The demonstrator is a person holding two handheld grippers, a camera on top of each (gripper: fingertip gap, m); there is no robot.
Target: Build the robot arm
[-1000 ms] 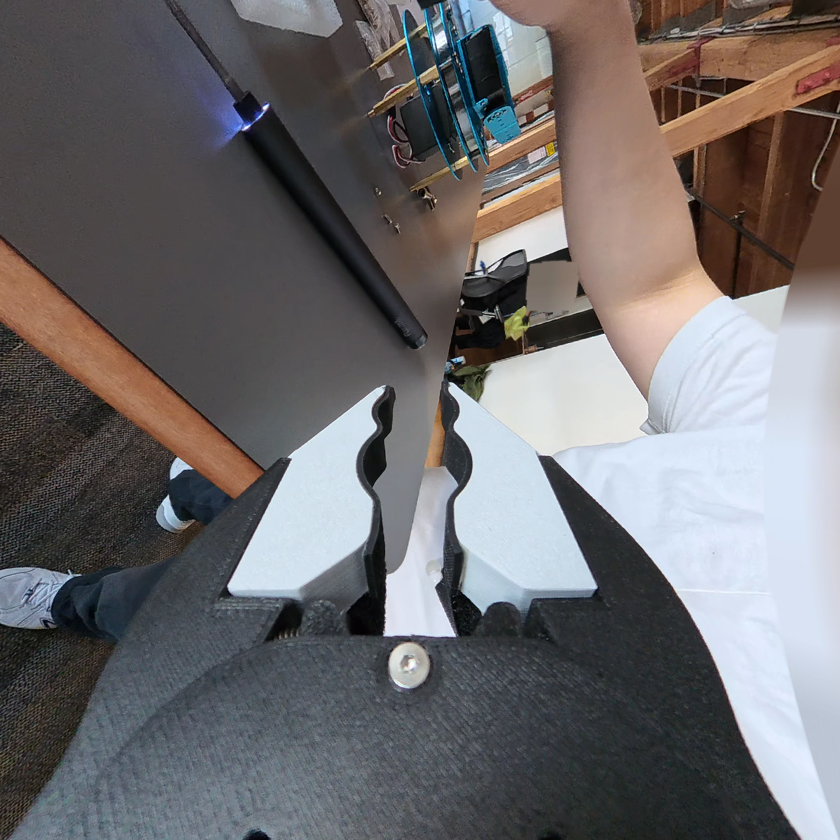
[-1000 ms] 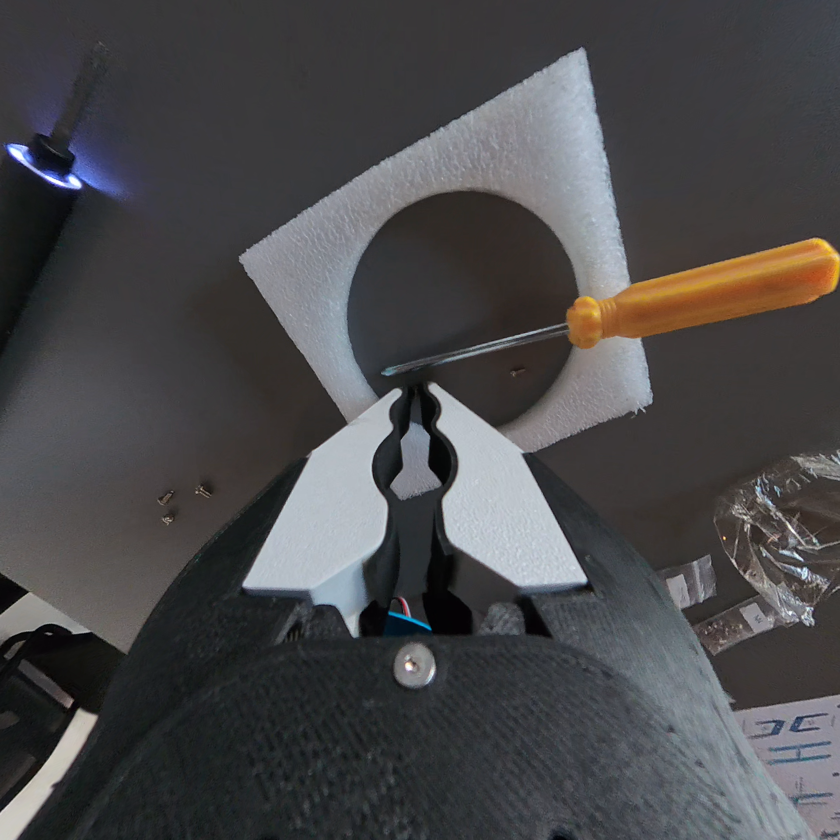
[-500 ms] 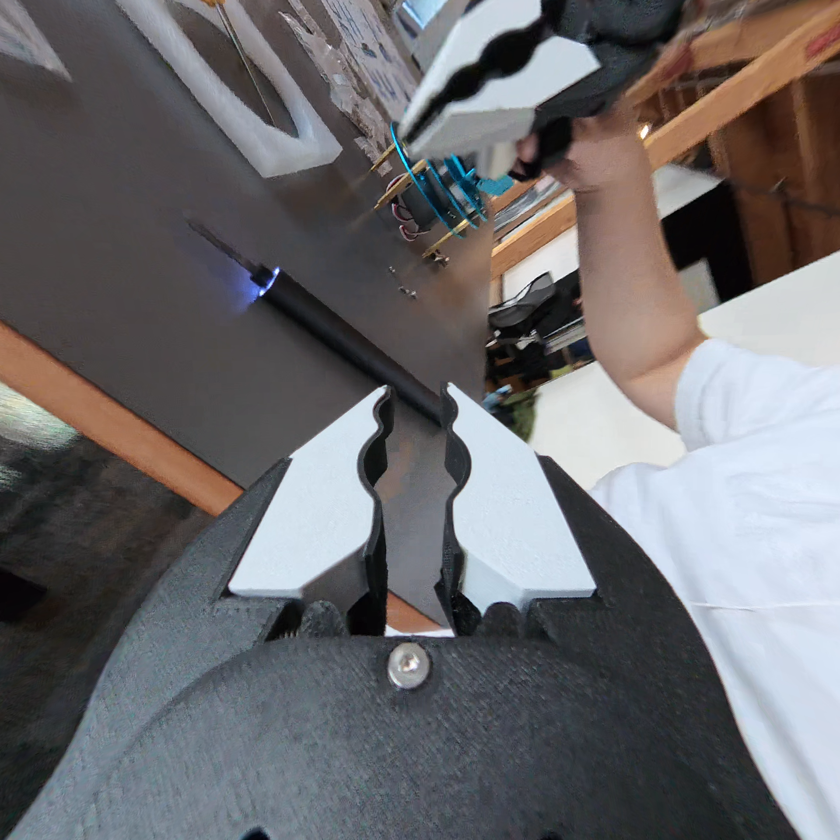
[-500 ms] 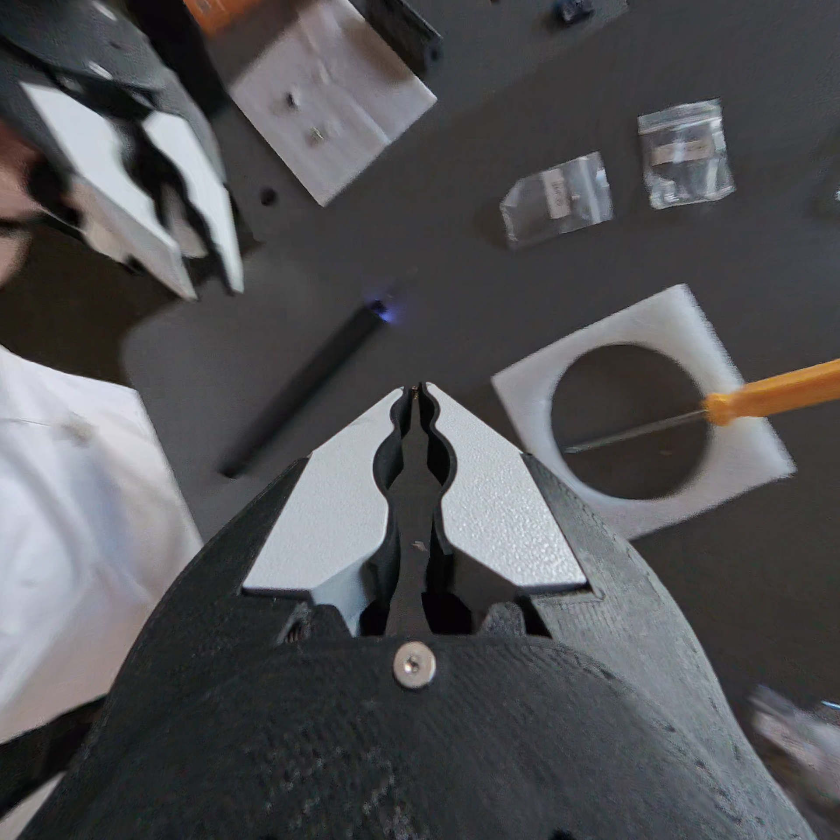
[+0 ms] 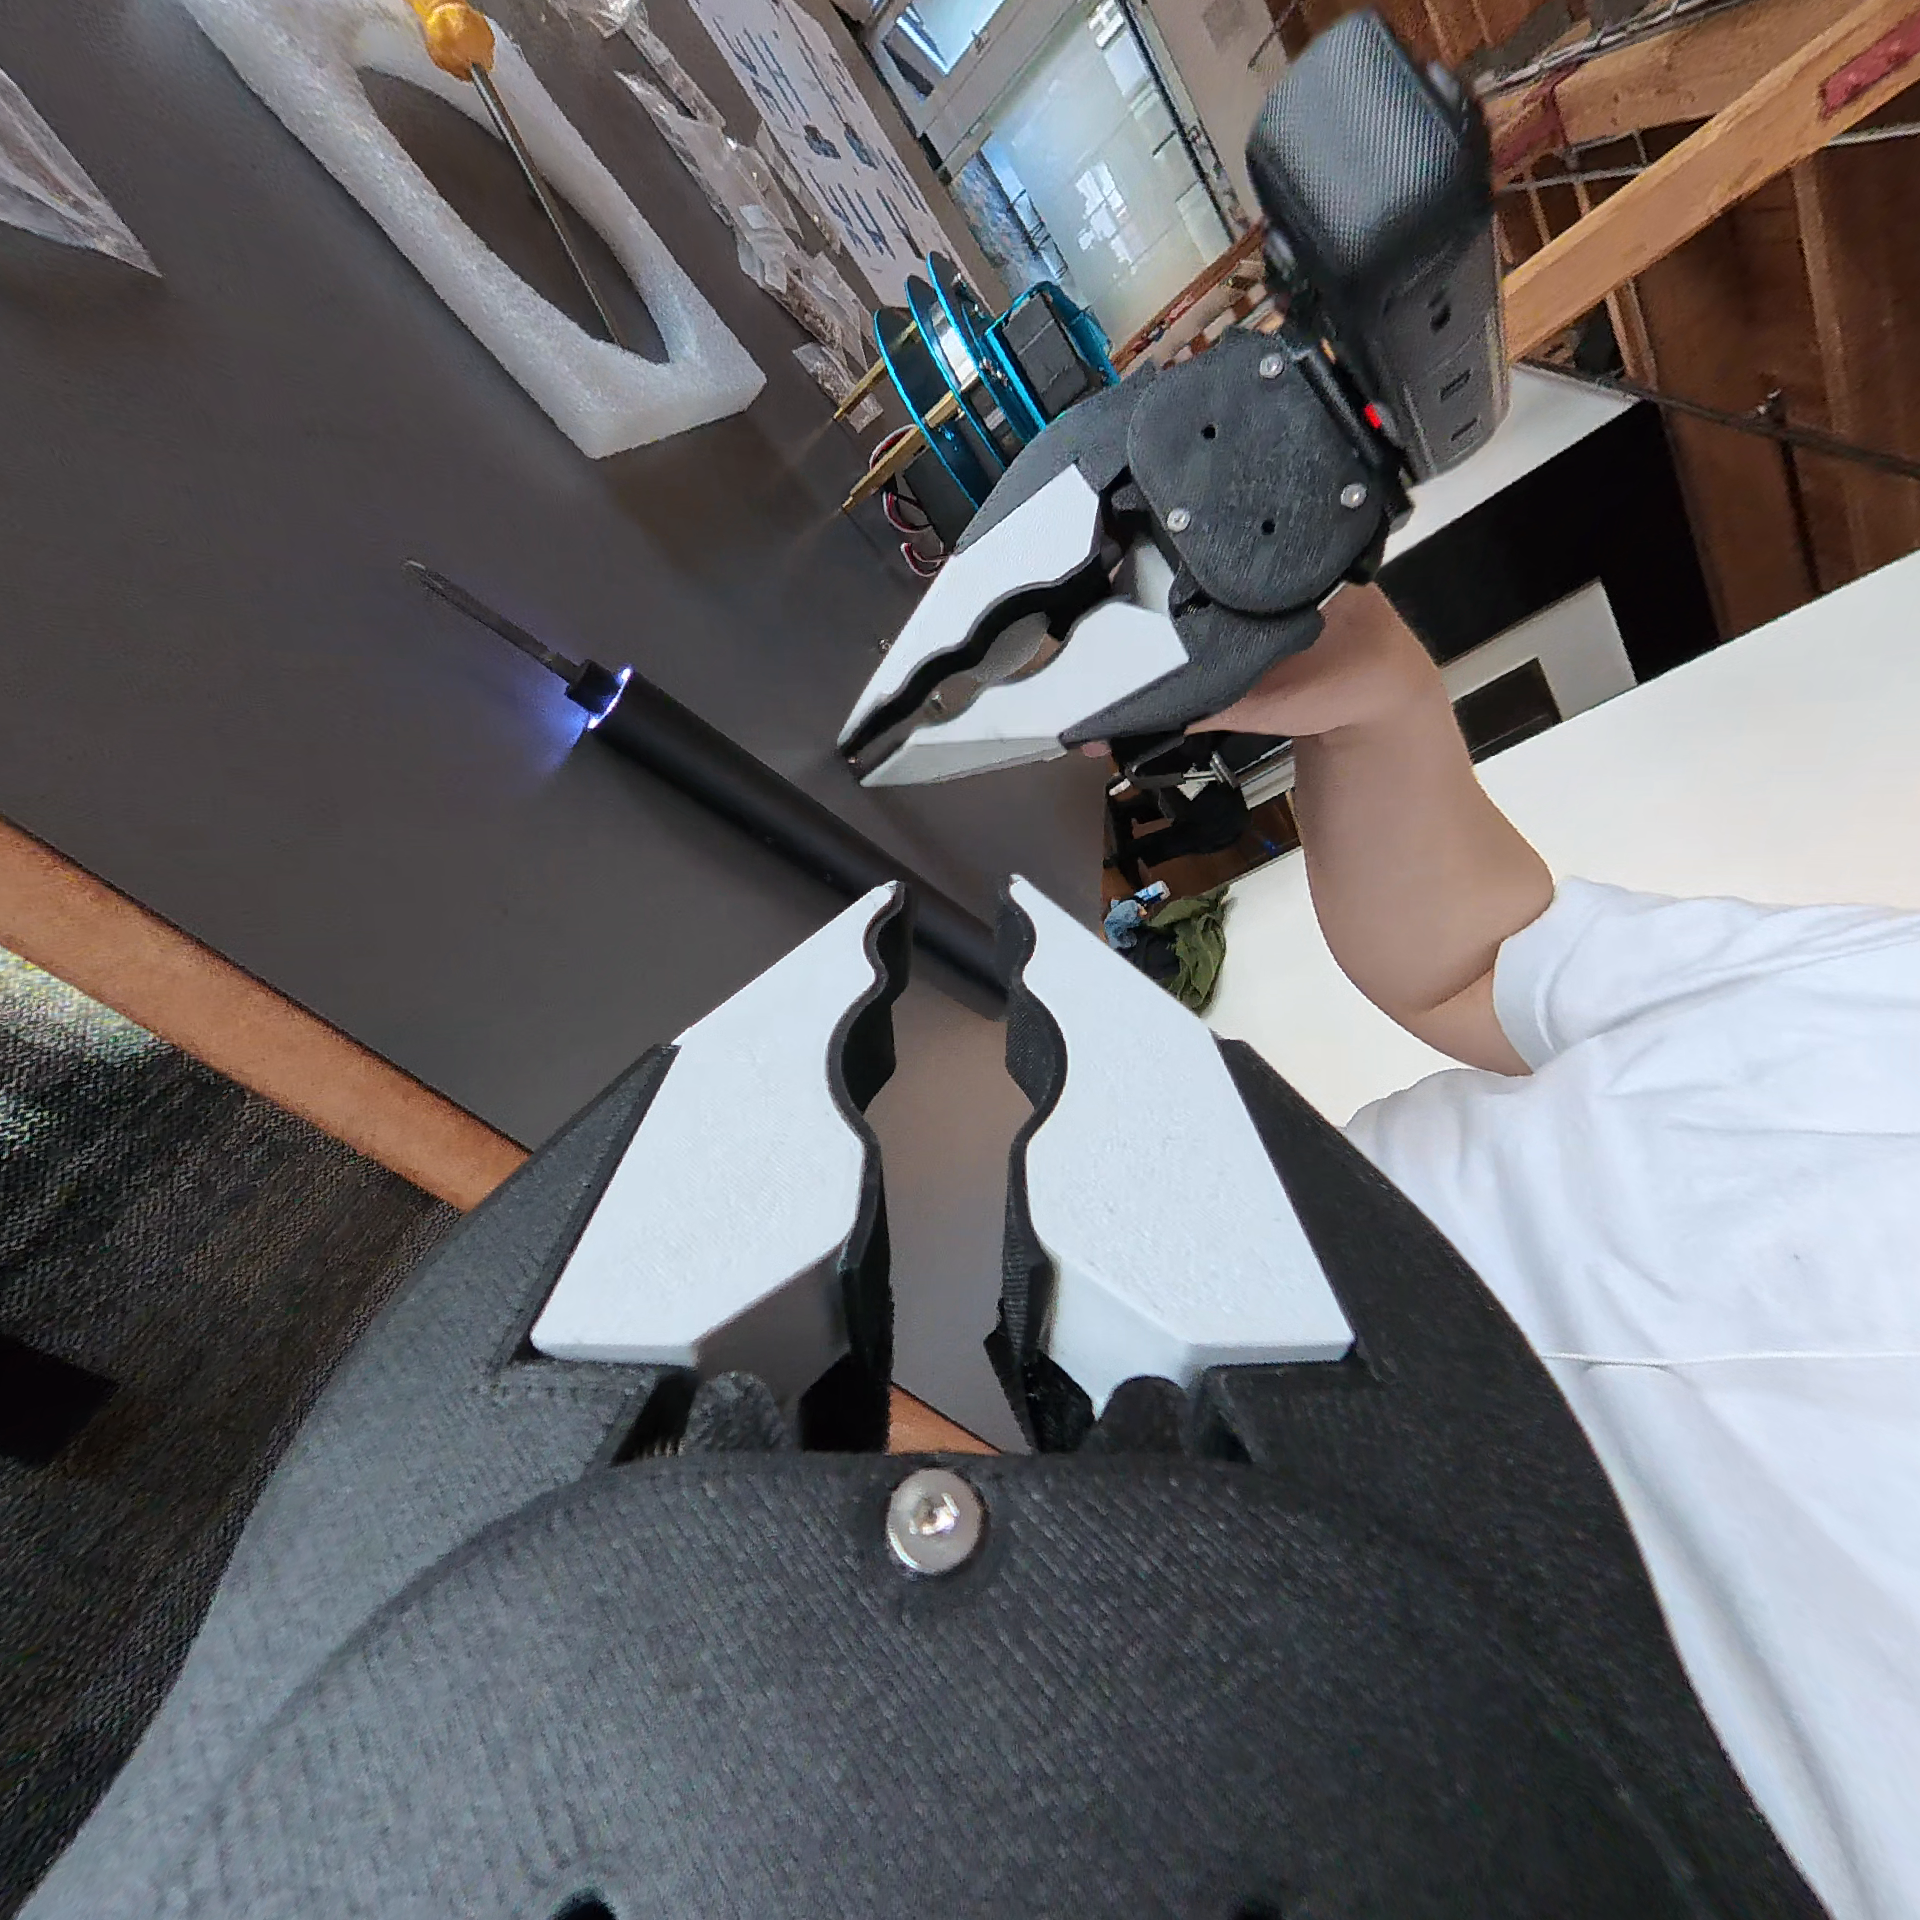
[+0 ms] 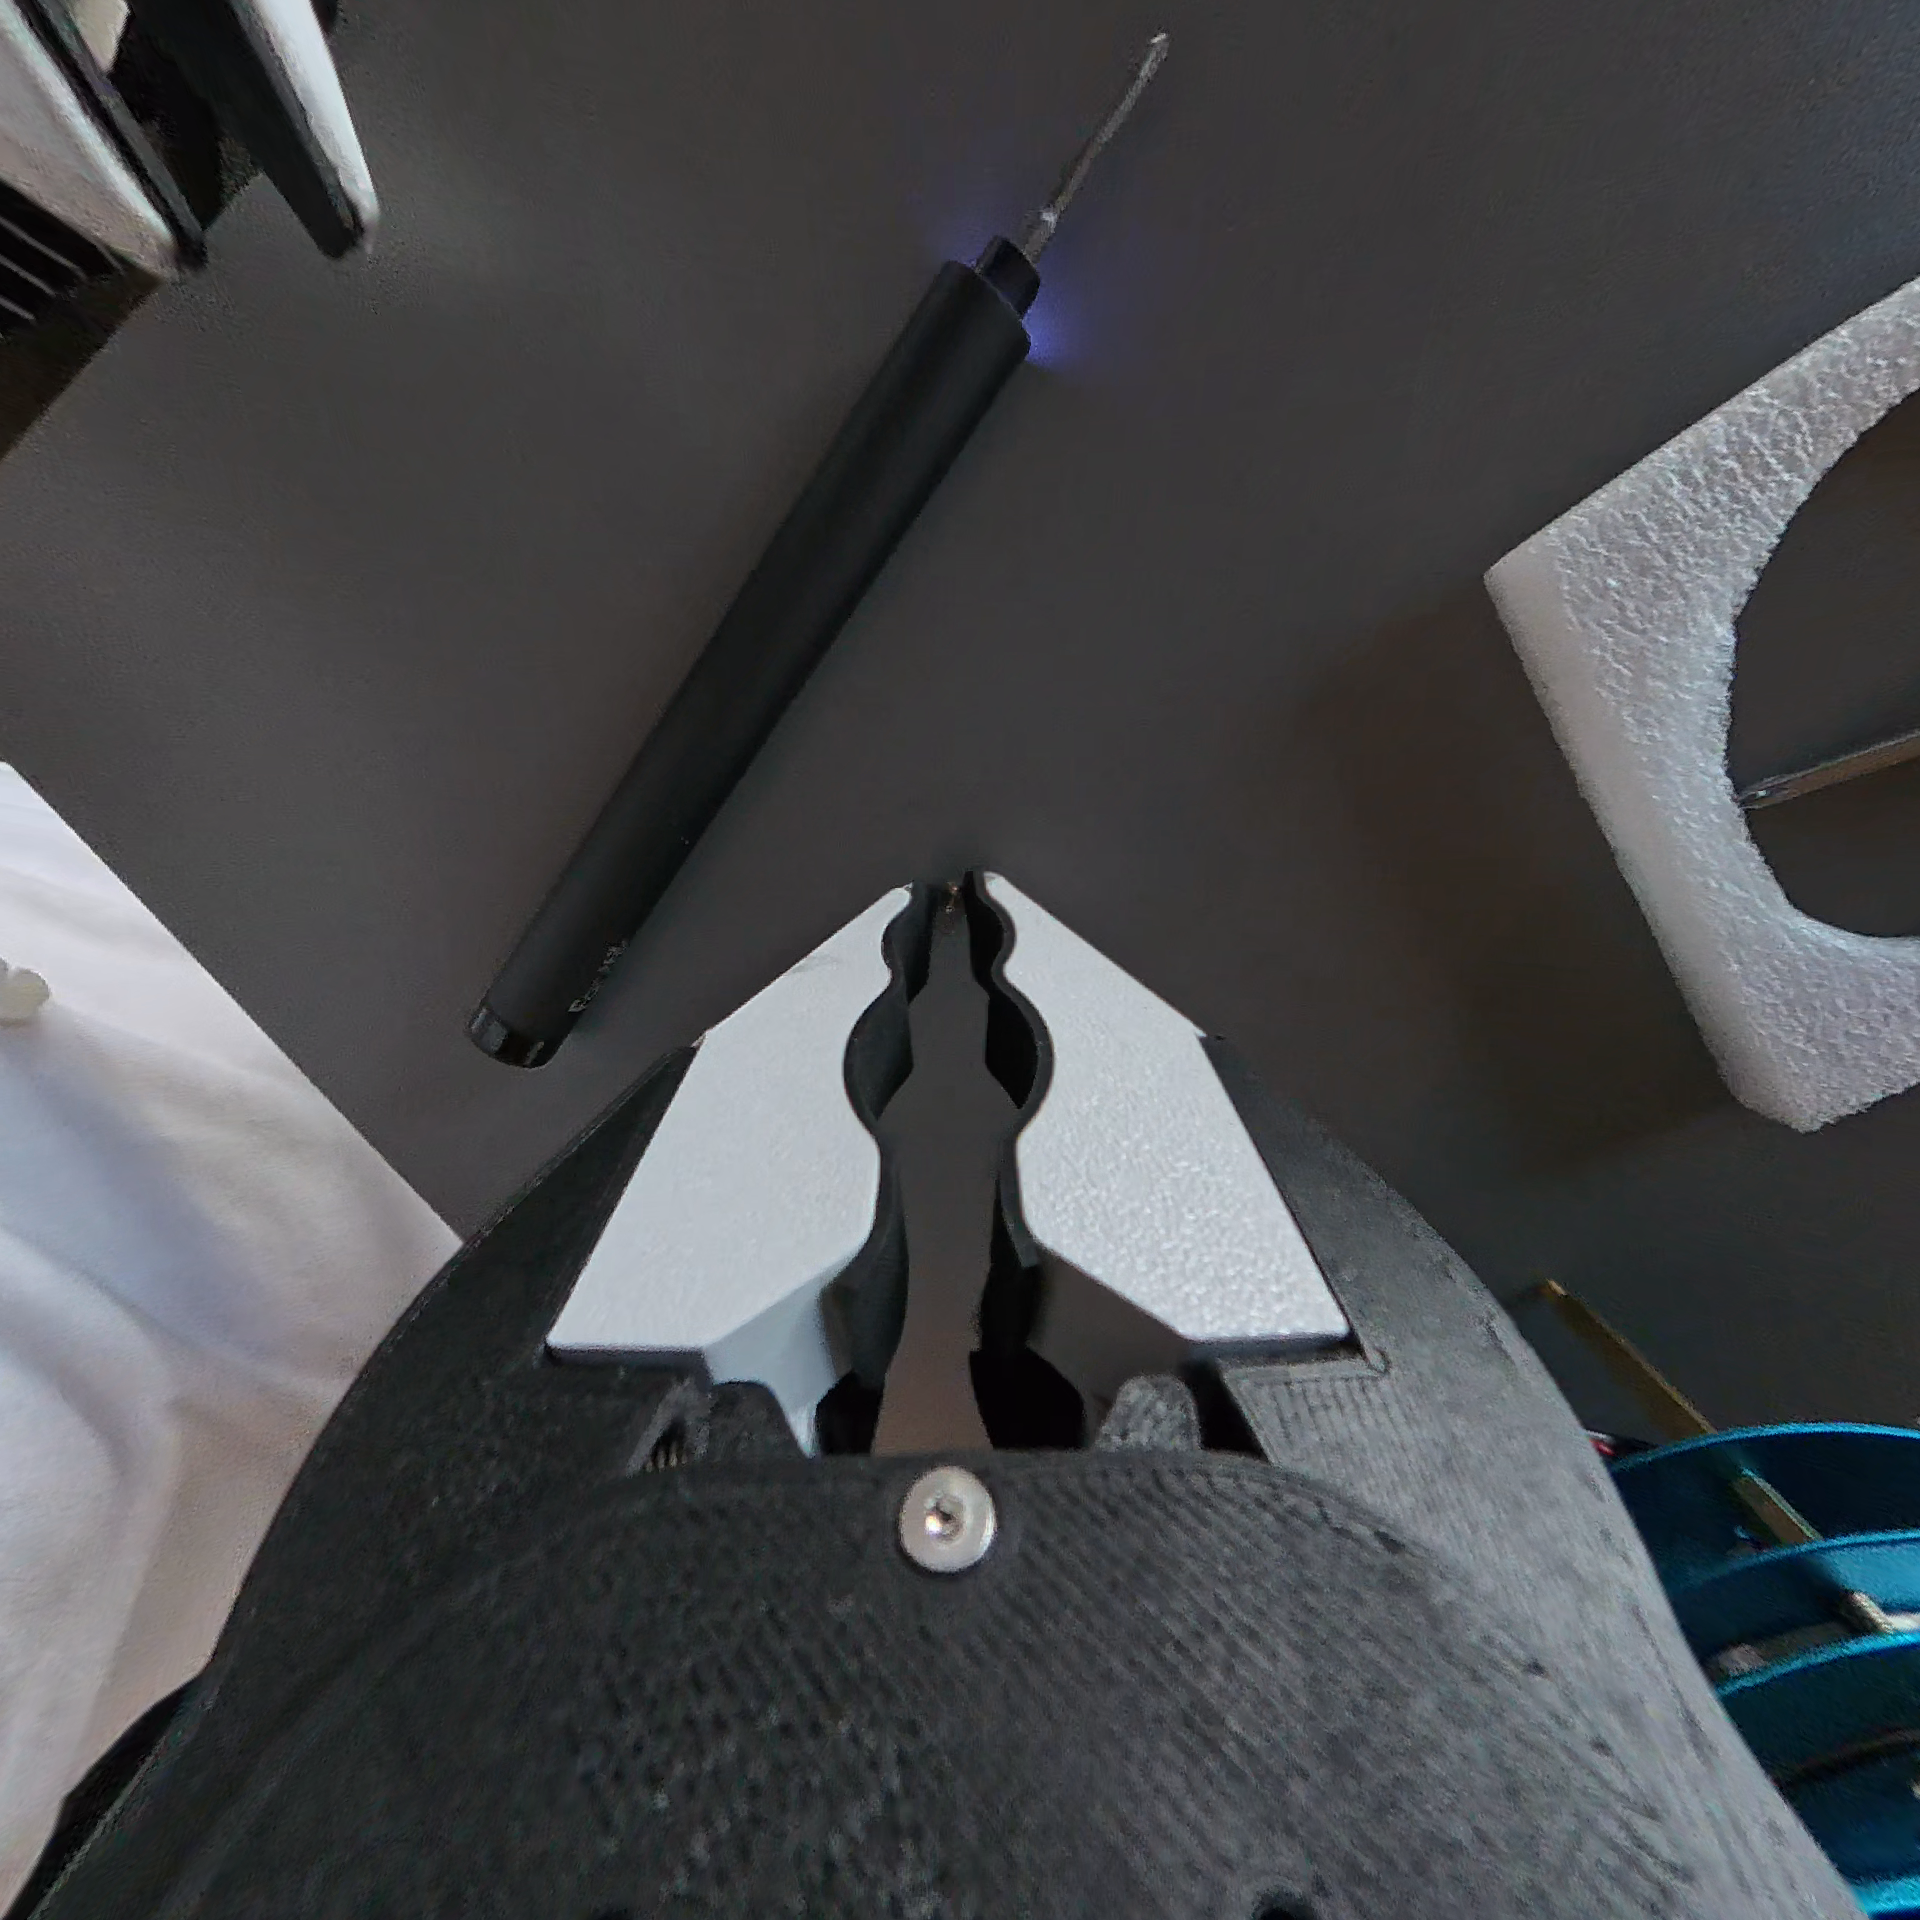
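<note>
Left claw (image 5: 951,904) is seen with jaws apart, nothing between them, held off the near edge of the dark bench (image 5: 312,623); butt end of a black electric screwdriver (image 5: 769,800) lies just ahead of its tips, on the bench; long axis runs from that butt away and leftward in the left wrist view, lit bit end farthest from the claw.

Right claw (image 6: 943,894) is seen nearly closed, tips pinched on a tiny metal piece (image 6: 948,902), possibly a small screw, too small to be sure; the claw is held above the bench, just beside the screwdriver's (image 6: 769,644) butt end, which lies left of the tips in the right wrist view; the bit points away and rightward, a blue-white glow at the collar.

Left claw is judged slightly nearer the butt end and roughly in line with the axis; right claw sits off to one side of it.

White foam square (image 6: 1662,665) with a round cut-out is set farther right; an orange-handled screwdriver (image 5: 457,23) rests across it; a blue metal assembly (image 6: 1787,1579) is seen at the lower right; a white sleeve (image 5: 1662,1091) is visible.
</note>
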